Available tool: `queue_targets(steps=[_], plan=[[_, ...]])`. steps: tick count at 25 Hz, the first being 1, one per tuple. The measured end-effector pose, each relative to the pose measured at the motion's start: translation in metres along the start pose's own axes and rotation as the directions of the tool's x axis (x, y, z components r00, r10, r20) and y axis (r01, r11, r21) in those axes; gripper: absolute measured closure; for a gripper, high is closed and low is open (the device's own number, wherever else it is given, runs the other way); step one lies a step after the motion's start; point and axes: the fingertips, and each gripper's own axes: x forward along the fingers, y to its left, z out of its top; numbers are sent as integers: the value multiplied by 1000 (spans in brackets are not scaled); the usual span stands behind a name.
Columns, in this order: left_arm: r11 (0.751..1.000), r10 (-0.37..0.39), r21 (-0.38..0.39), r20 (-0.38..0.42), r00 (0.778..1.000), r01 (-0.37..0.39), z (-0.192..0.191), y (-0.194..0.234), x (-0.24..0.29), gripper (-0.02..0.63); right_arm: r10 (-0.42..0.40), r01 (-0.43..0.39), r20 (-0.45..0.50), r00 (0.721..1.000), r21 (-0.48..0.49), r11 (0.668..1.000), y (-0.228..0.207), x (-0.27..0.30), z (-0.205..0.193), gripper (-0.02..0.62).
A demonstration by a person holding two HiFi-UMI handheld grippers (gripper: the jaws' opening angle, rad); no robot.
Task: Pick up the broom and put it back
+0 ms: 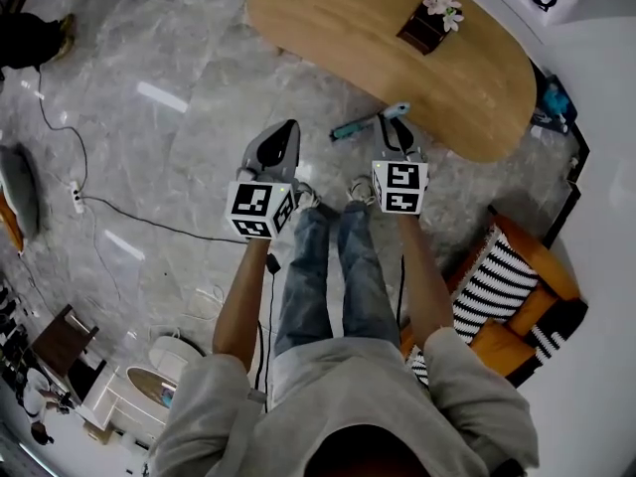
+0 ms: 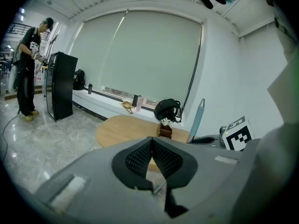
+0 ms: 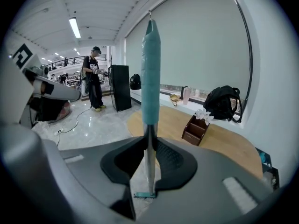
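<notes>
far to the left of the wooden surface [image 1: 348, 28], a white power strip [image 1: 77, 199] and its black cable lie on the grey marble floor [image 1: 179, 97]. in the left gripper view a person in black [image 2: 27, 73] stands beside a tall black cabinet [image 2: 60, 91], well to the left of that surface. the left gripper [image 1: 288, 132] hangs over the floor just off the surface's near left edge. its fingers [image 2: 138, 157] are pressed together at the tips with nothing between them. on the surface itself sits a small brown wooden box [image 1: 422, 30] with white flowers, and behind the surface a black backpack [image 3: 223, 101] rests on the window ledge. the broom [image 3: 150, 78] is in front of the surface's near edge, standing upright in the right gripper [image 3: 149, 143]. that gripper's fingers are closed on the bare metal pole just under the teal grip, and a teal piece of the broom shows at the pole's lower end below them. in the head view the teal handle pokes out to the left of the right gripper, beside the surface's edge. to the right of the surface, by the person's right arm, stands an armchair [image 1: 497, 278] in orange with black-and-white striped cushions.
</notes>
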Motion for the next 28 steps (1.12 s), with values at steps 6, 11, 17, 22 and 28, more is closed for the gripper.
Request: queue_targets(steps=[6, 11, 17, 22, 28], plan=[[1000, 0, 4, -13, 1000, 0, -15, 7, 10, 606, -10, 11, 23, 1000, -24, 1000, 8, 29, 2, 515], [1000, 3, 0, -17, 1000, -3, -20, 10, 13, 606, -22, 22, 15, 1000, -19, 1000, 9, 55, 12, 514], [1000, 24, -13, -19, 1000, -24, -23, 23, 12, 606, -4, 5, 12, 1000, -50, 999, 17, 78, 19, 514], [999, 42, -25, -15, 999, -43, -22, 34, 11, 606, 5, -5, -7, 1000, -16, 1000, 13, 95, 29, 512], [998, 56, -40, -17, 998, -56, -24, 41, 12, 606, 79, -78, 32, 996, -31, 996, 30, 93, 41, 515]])
